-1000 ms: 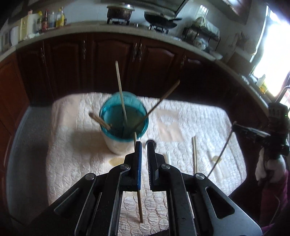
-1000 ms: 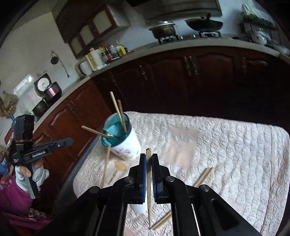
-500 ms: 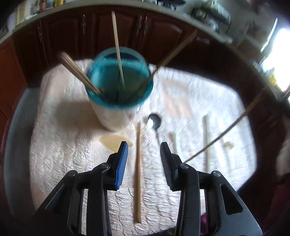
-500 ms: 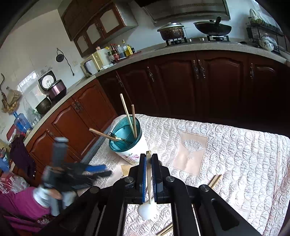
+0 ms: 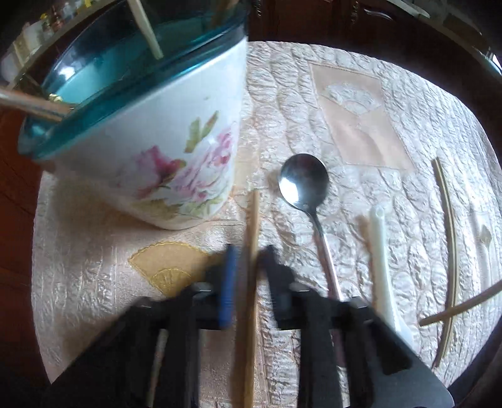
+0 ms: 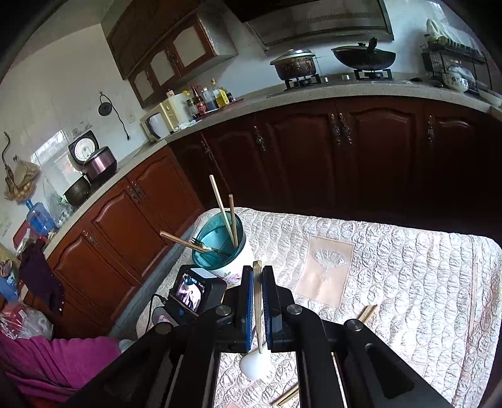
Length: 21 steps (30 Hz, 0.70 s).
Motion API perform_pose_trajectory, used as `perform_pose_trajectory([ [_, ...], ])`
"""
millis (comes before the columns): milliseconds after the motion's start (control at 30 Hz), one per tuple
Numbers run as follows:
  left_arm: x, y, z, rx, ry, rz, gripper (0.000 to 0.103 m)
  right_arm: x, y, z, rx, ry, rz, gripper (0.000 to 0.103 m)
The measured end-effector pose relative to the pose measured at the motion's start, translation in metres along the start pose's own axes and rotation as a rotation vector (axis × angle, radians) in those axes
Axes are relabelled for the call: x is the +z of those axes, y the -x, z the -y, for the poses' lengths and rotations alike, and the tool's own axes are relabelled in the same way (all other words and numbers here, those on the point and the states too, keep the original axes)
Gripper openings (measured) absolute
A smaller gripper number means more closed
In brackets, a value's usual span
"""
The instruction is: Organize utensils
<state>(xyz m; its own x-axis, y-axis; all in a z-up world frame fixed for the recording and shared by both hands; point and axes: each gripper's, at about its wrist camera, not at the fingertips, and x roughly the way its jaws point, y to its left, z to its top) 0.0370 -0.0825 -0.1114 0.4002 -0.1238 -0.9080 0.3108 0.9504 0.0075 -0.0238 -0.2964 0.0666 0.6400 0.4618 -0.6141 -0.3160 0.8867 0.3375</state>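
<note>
My left gripper [image 5: 248, 266] is closing its jaws around a chopstick [image 5: 252, 226] lying just beside the cup [image 5: 157, 147], near the quilt's [image 5: 360, 103] edge. Only my right view shows the right gripper [image 6: 257, 292] clenched on another chopstick [image 6: 257, 298], with open quilt beyond.

Kitchen, daylight. Dark red-brown wooden base cabinets [image 6: 345, 150] under a speckled grey counter [image 6: 313, 94], white wall [image 6: 62, 78], glass-front upper cabinets [image 6: 169, 53], steel range hood [image 6: 320, 22], cream quilted cloth [image 6: 408, 266] on the desk.
</note>
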Motion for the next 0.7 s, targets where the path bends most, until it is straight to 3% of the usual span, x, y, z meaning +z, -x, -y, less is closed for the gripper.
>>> perform_pose_trajectory([
  [200,-0.005,0.052,-0.026,-0.199,0.091,0.037,0.005,0.003,-0.003,-0.01,0.03,0.022,0.007,0.005],
  [567,0.008,0.193,-0.09,-0.282,0.162,0.288,0.004,0.022,-0.011,-0.038,0.078,0.078,0.021,0.005],
  [700,0.027,0.227,-0.102,-0.273,0.176,0.37,0.005,0.039,-0.013,-0.05,0.087,0.106,0.041,0.005],
])
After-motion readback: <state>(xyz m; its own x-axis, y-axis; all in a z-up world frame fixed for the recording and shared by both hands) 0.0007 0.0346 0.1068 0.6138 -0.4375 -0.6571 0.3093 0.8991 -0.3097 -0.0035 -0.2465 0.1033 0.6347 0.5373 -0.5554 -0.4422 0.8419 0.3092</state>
